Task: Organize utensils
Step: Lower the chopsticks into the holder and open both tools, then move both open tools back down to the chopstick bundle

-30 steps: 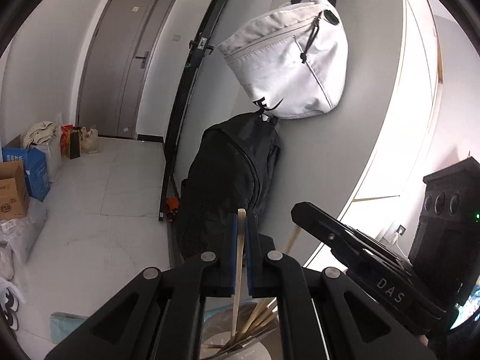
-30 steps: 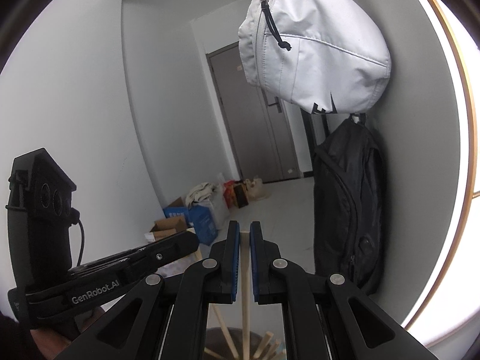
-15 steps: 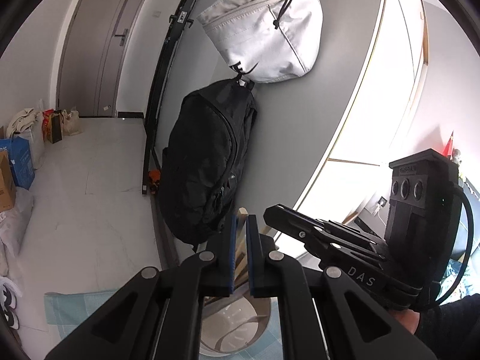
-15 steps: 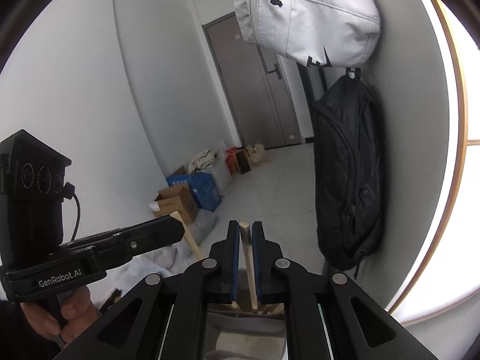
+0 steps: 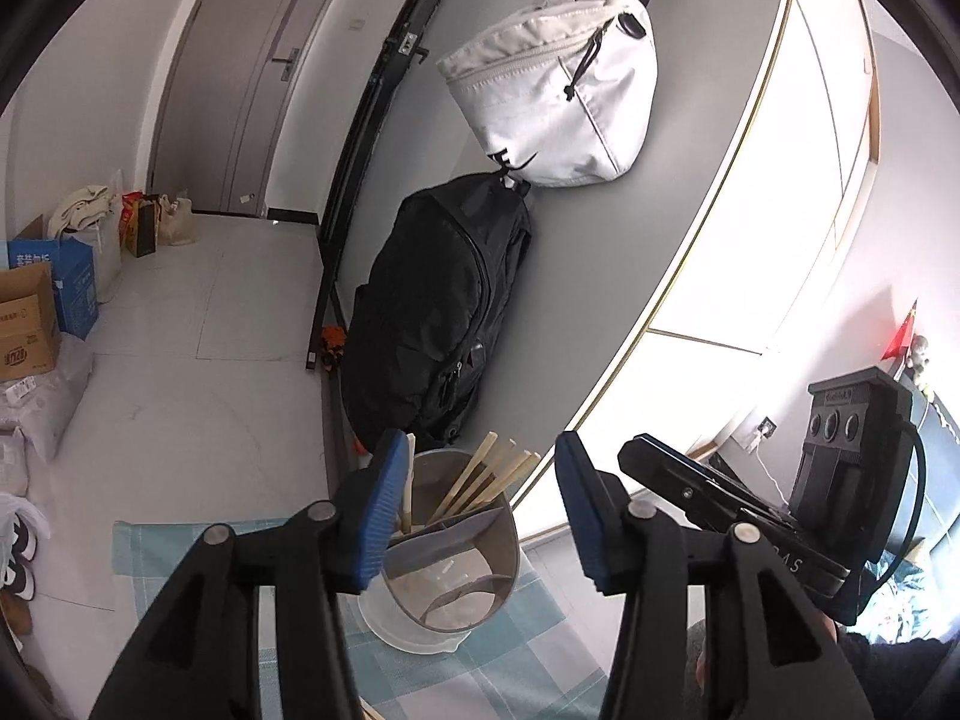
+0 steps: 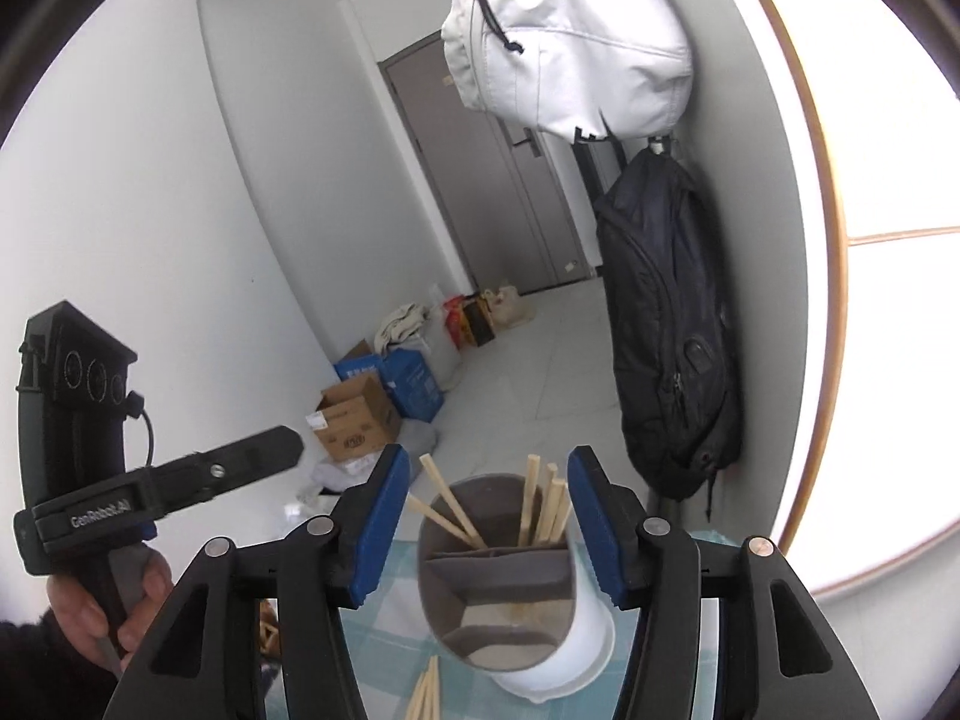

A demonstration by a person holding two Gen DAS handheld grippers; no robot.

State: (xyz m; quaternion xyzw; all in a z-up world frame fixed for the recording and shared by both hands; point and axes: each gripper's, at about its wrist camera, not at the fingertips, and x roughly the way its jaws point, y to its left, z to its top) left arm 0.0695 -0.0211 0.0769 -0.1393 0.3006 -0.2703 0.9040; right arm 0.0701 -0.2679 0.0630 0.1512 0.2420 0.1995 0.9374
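Observation:
A grey divided utensil holder (image 5: 456, 546) with a white base stands on a blue checked cloth (image 5: 510, 672). Several wooden chopsticks (image 5: 480, 480) lean in its far compartments. My left gripper (image 5: 480, 510) hovers just before the holder, its jaws opening, with no pad pressing on anything. One chopstick (image 5: 409, 480) stands in the holder right beside the left pad. In the right wrist view the holder (image 6: 504, 588) sits under my right gripper (image 6: 489, 516), whose jaws are also opening and grip nothing. Chopsticks (image 6: 543, 504) stand in the back compartments. More chopsticks (image 6: 426, 690) lie loose on the cloth.
A black backpack (image 5: 432, 312) and a white bag (image 5: 558, 102) hang on the wall behind the table. Cardboard boxes (image 6: 354, 426) and bags sit on the floor by a grey door (image 6: 480, 180). A person's hand (image 6: 120, 600) holds the left gripper's handle.
Each gripper was shut on one chopstick above the holder. Both jaws have now spread apart, the chopsticks stand in the holder, and both grippers have drawn back so the whole holder shows.

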